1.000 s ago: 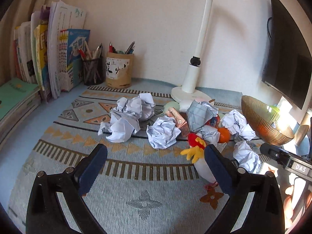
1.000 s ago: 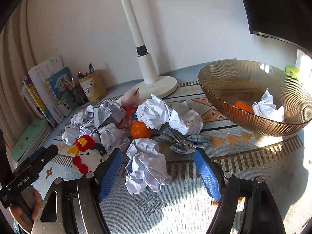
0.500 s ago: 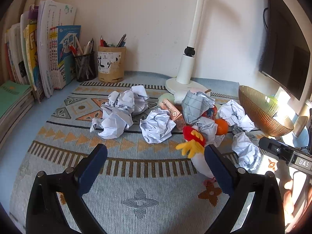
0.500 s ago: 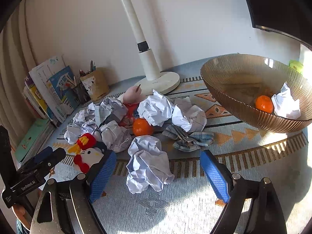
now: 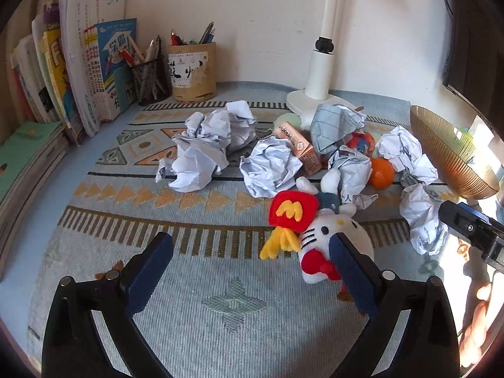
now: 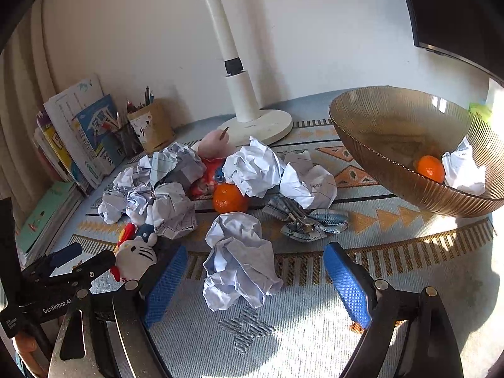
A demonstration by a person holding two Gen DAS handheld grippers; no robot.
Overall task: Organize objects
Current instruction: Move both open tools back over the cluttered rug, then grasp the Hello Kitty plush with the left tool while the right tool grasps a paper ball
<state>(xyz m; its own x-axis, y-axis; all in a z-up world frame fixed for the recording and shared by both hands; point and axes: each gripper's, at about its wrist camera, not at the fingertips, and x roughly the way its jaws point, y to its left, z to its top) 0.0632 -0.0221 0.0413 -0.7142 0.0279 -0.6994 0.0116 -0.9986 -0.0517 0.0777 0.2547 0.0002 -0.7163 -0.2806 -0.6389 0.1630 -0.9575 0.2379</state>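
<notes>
In the left wrist view my left gripper (image 5: pixel 252 267) is open just above the patterned mat (image 5: pixel 189 330). A white cat plush with a red cap (image 5: pixel 315 236) lies against the inner side of its right finger, and the left finger is far from it. My right gripper (image 6: pixel 255 283) is also open. A crumpled paper ball (image 6: pixel 239 261) sits on the mat between its blue pads (image 6: pixel 346 283), touching neither. Several more paper balls (image 5: pixel 201 154), an orange (image 6: pixel 228 198) and a small carton (image 5: pixel 299 148) are heaped behind. The amber bowl (image 6: pixel 393 119) holds an orange (image 6: pixel 430 167) and a paper ball (image 6: pixel 463 170).
A white lamp base (image 6: pixel 261 123) stands at the back wall. Two pen holders (image 5: pixel 192 72) and upright books (image 5: pixel 88 63) fill the back left corner. A plaid cloth with a clip (image 6: pixel 305 220) lies by the bowl. A dark monitor (image 6: pixel 456 9) hangs at the right.
My left gripper has tipped downward toward the cat plush, which now lies by its right finger. My right gripper's jaws have spread wider around the paper ball.
</notes>
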